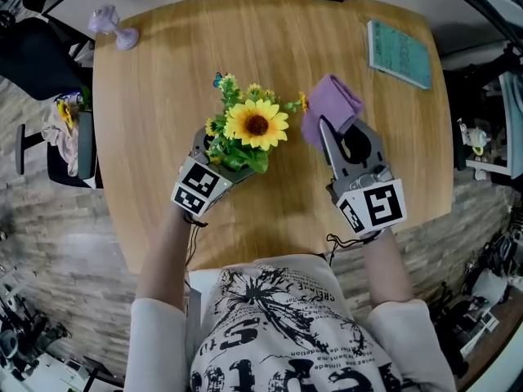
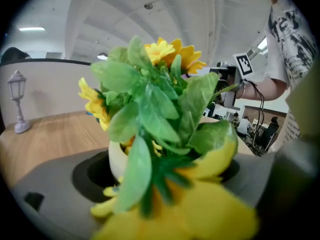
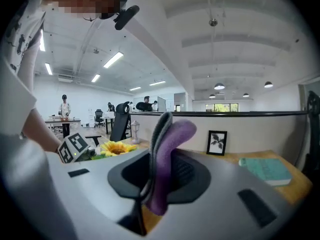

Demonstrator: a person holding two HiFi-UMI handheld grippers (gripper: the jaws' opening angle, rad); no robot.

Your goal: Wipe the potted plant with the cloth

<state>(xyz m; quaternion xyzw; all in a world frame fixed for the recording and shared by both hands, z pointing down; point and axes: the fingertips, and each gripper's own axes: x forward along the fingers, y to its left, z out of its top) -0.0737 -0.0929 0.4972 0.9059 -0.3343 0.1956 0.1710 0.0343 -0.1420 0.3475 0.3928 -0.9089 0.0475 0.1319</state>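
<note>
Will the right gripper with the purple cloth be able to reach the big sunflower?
Probably yes. The right gripper, shut on the cloth, sits right beside the sunflower with only tabletop between, and the left gripper holds the pot.

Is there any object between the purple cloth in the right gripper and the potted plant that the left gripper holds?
Nothing visible is in the way. The right gripper grips the cloth close beside the flowers of the potted plant, which the left gripper holds above the table. No other object lies between them.
</note>
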